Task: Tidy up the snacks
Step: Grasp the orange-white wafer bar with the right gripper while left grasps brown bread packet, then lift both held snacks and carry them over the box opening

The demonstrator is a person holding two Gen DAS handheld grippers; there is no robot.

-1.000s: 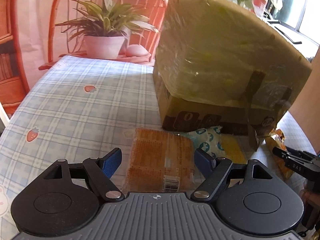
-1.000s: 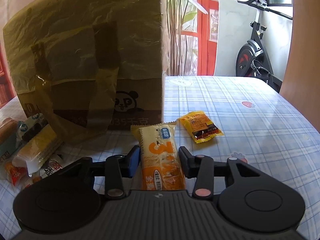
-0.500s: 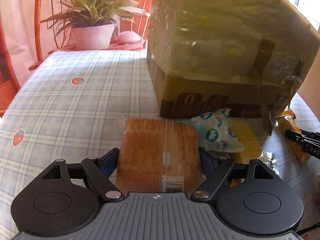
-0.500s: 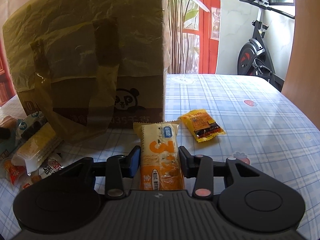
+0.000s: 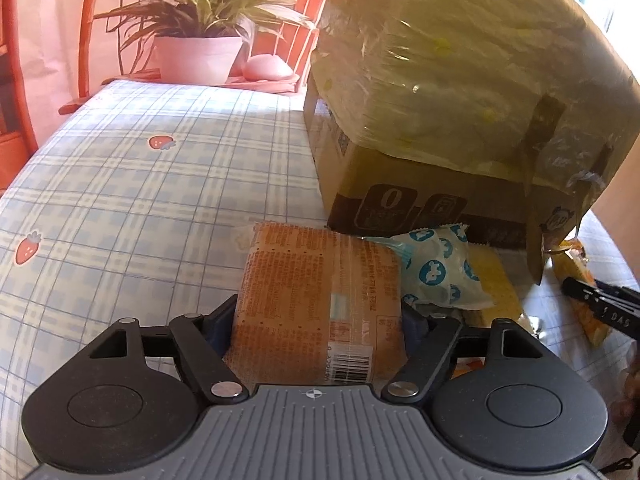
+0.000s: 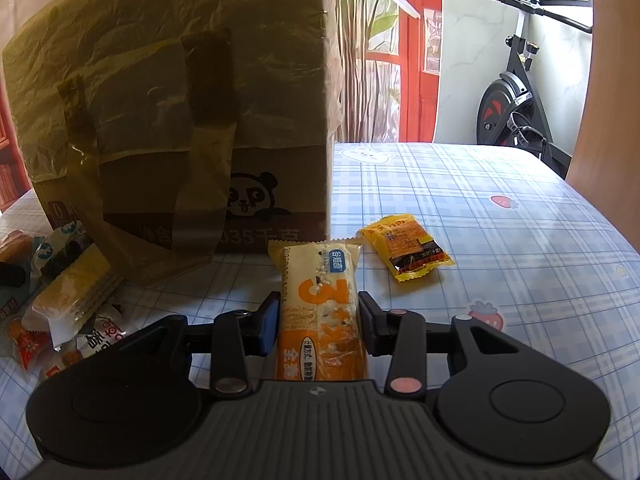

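My left gripper (image 5: 318,322) is shut on a wide orange-brown cracker pack (image 5: 320,296) with a barcode, its pads pressed to both sides. My right gripper (image 6: 319,322) is shut on a long orange and cream snack bar (image 6: 320,304). A big cardboard box (image 5: 452,92) lined with a yellow plastic bag stands just behind; in the right wrist view the box (image 6: 180,112) shows a panda print. A blue-dotted white packet (image 5: 440,268) and a yellow wafer pack (image 5: 496,288) lie right of the cracker pack.
A small yellow sachet (image 6: 406,248) lies on the checked tablecloth (image 6: 500,248) right of the bar. Several more snacks (image 6: 68,300) lie heaped at the box's left corner. A potted plant (image 5: 200,48) stands behind the table. An exercise bike (image 6: 516,92) stands far right.
The left gripper moved forward and closed on the cracker pack, which it only straddled before. The right gripper stayed shut on the snack bar and barely moved.
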